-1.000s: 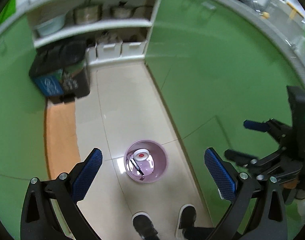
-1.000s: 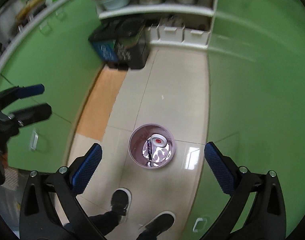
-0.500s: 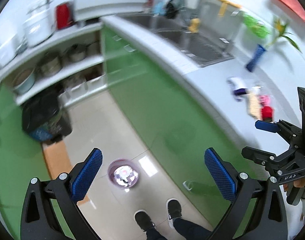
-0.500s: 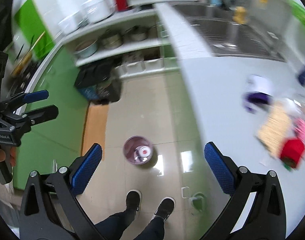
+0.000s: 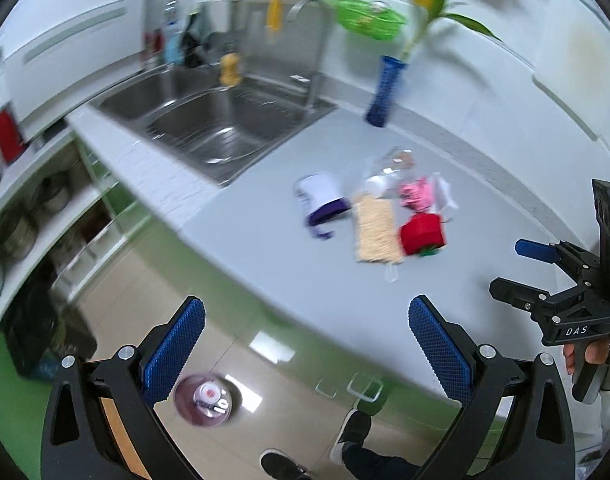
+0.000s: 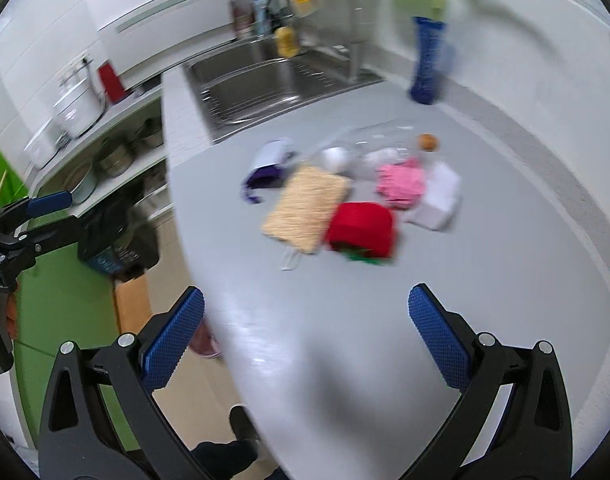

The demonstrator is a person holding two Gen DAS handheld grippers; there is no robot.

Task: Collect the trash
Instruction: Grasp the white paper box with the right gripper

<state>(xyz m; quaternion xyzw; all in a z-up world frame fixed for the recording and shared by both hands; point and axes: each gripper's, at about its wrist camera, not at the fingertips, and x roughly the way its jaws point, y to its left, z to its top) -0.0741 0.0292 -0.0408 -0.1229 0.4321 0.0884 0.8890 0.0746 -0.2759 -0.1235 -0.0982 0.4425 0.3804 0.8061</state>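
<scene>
A pile of trash lies on the grey countertop (image 6: 385, 320): a purple-and-white wrapper (image 6: 267, 168), a tan woven piece (image 6: 305, 206), a red item (image 6: 363, 226), a pink crumpled piece (image 6: 401, 180), white paper (image 6: 439, 196) and clear plastic (image 6: 369, 140). The pile also shows in the left wrist view, with the red item (image 5: 421, 234) at its near side. A purple waste bin (image 5: 205, 400) with some trash stands on the floor. My left gripper (image 5: 305, 344) is open and empty above the counter edge. My right gripper (image 6: 305, 336) is open and empty, short of the pile.
A steel sink (image 5: 217, 120) with taps lies left of the pile. A blue vase (image 5: 383, 92) with a plant stands at the back wall. Shelves with pots (image 6: 117, 156) and a black bin (image 6: 117, 240) are at the left. The person's shoes (image 5: 357, 432) are on the floor.
Both grippers have swung up from the floor and the purple bin to face the countertop and its trash pile. Both stay open and empty.
</scene>
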